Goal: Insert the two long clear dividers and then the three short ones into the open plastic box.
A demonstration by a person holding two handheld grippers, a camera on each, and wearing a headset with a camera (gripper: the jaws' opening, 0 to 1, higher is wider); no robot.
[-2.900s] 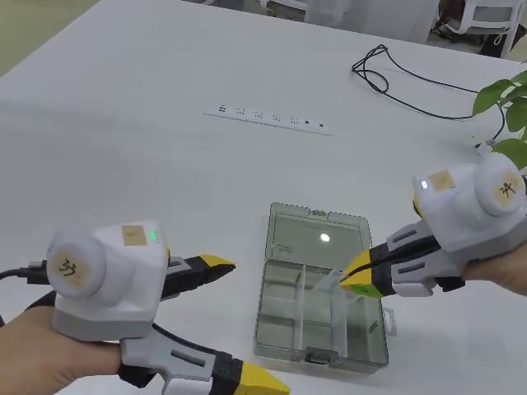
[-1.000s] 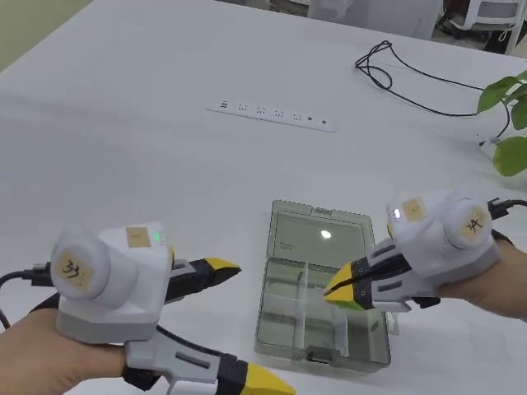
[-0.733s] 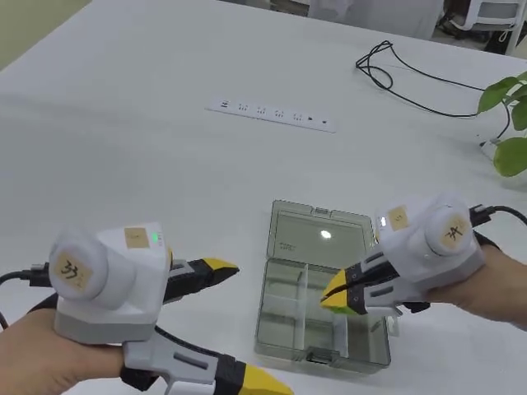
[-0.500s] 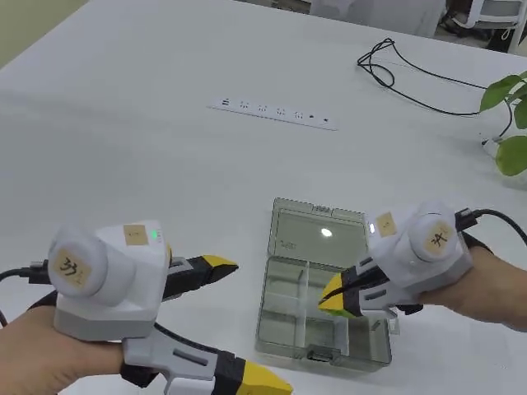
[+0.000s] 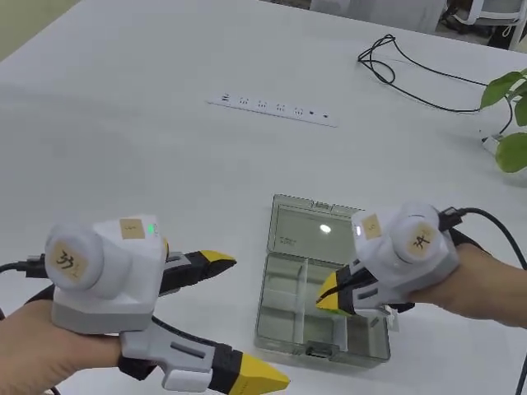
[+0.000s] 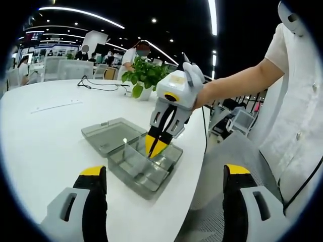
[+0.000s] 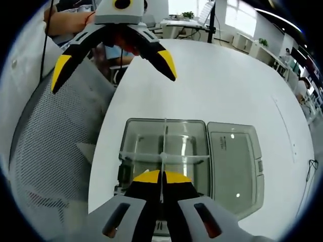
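One open plastic box (image 5: 280, 341) sits on the white table (image 5: 123, 123), its lid (image 5: 317, 230) lying at 12 o'clock. The right gripper (image 5: 325, 298) is pinched tight on one clear divider (image 7: 164, 138) that stands in the box and crosses a second divider (image 7: 139, 155). The left gripper (image 5: 247, 322) gapes wide and empty at the box's 9 o'clock.

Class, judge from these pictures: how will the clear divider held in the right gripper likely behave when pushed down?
The divider looks thin yet stands straight from the right gripper, so it is probably stiff but light. Its smooth clear plastic may slip between the shut jaws. The shallow box might slide on the table under the push.
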